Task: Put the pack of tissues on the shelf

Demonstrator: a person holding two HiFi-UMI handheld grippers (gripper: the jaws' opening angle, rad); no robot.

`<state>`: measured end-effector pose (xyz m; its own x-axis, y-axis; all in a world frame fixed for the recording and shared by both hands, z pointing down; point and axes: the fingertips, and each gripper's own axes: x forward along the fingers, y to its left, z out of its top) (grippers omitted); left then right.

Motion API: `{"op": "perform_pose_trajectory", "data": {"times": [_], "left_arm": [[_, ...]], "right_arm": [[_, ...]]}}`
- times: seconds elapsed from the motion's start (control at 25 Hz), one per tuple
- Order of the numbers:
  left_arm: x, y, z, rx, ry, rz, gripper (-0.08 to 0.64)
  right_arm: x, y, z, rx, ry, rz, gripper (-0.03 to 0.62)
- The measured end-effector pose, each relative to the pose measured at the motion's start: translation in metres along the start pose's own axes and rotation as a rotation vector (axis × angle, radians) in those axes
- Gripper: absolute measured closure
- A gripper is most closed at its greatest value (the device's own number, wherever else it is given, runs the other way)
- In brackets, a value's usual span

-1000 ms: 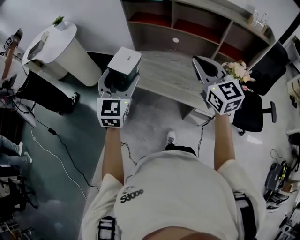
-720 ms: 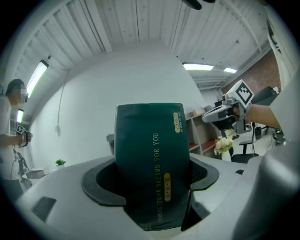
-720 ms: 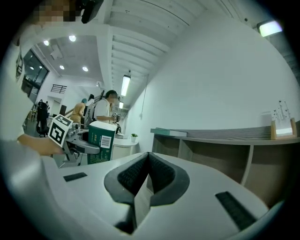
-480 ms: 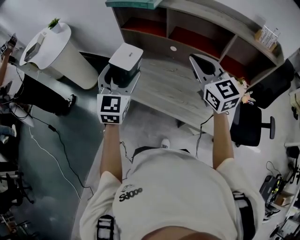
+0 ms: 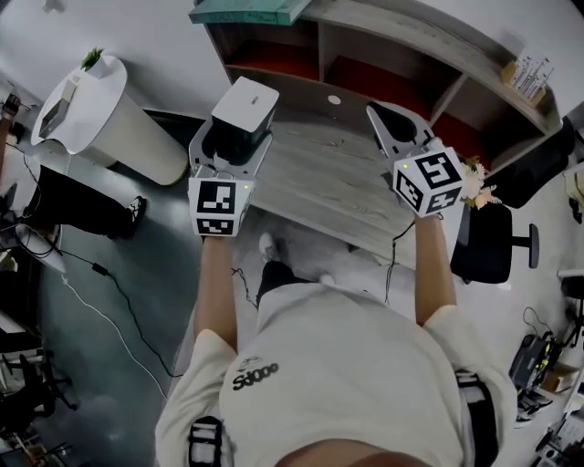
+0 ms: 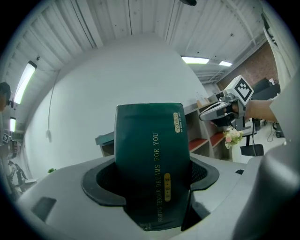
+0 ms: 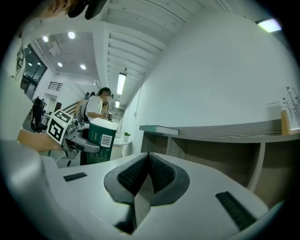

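Note:
The pack of tissues (image 5: 244, 108) is a dark green block with a white top. My left gripper (image 5: 234, 144) is shut on it and holds it upright over the left end of the grey wooden desk (image 5: 319, 178). In the left gripper view the pack (image 6: 151, 150) fills the gap between the jaws of the left gripper (image 6: 151, 180). The open-fronted wooden shelf (image 5: 392, 50) with red-floored compartments stands just beyond. My right gripper (image 5: 391, 126) hovers shut and empty over the desk's right part. Its jaws meet in the right gripper view, where the right gripper (image 7: 147, 159) faces the shelf (image 7: 220, 133).
A teal book (image 5: 246, 11) lies on the shelf's top left. A white rounded cabinet (image 5: 100, 100) with a small plant stands left. A black office chair (image 5: 497, 237) and flowers (image 5: 476, 187) are at right. Cables (image 5: 100, 292) cross the floor at left. A person (image 7: 98, 105) stands far off.
The person has stepped forward, so the desk and shelf sit closer under both grippers. The left gripper keeps its hold on the pack; the right stays shut.

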<state>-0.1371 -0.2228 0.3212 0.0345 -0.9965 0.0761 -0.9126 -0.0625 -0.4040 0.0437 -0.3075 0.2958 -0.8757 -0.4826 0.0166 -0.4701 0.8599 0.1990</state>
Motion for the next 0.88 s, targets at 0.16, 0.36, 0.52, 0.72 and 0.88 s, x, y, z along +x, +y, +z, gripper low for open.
{"op": "perform_pose_trajectory", "data": {"times": [0.16, 0.36, 0.52, 0.72, 0.88], "left_arm": [[0.030, 0.014, -0.004, 0.021, -0.016, -0.054, 0.181], [0.072, 0.040, -0.011, 0.107, -0.017, -0.128, 0.181], [0.106, 0.058, -0.026, 0.172, 0.003, -0.205, 0.181], [0.146, 0.068, -0.041, 0.365, 0.029, -0.283, 0.181], [0.175, 0.072, -0.053, 0.520, 0.047, -0.319, 0.181]], "right_arm": [[0.018, -0.008, -0.004, -0.001, 0.014, -0.039, 0.594], [0.052, -0.018, -0.004, 0.023, 0.023, -0.103, 0.594], [0.081, -0.021, -0.011, 0.049, 0.046, -0.143, 0.594], [0.109, -0.023, -0.025, 0.084, 0.090, -0.194, 0.594], [0.122, -0.025, -0.036, 0.104, 0.111, -0.242, 0.594]]}}
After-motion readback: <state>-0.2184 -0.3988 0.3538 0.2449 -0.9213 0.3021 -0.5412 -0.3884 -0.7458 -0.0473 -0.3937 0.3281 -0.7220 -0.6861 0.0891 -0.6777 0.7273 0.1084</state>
